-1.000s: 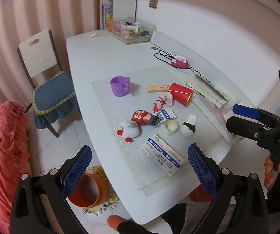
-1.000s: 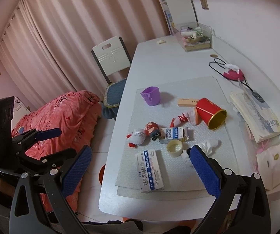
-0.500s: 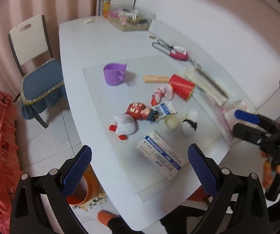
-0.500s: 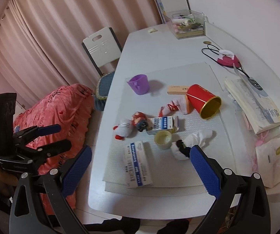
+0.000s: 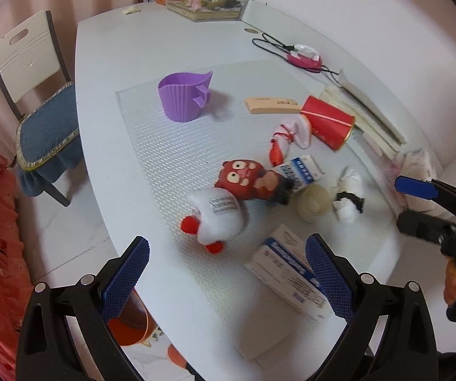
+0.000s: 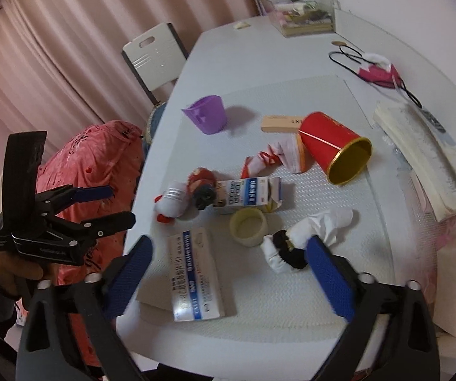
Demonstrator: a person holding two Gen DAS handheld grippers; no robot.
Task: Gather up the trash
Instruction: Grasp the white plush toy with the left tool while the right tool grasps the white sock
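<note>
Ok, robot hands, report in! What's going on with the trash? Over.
Left gripper open, empty. Right gripper open, just been closing a little, nothing between. Medicine box nearest, flat on the mat, untouched. Toys and cups scattered around.

A medicine box lies between the right gripper's jaws; tape roll and milk carton lie beyond.
</note>
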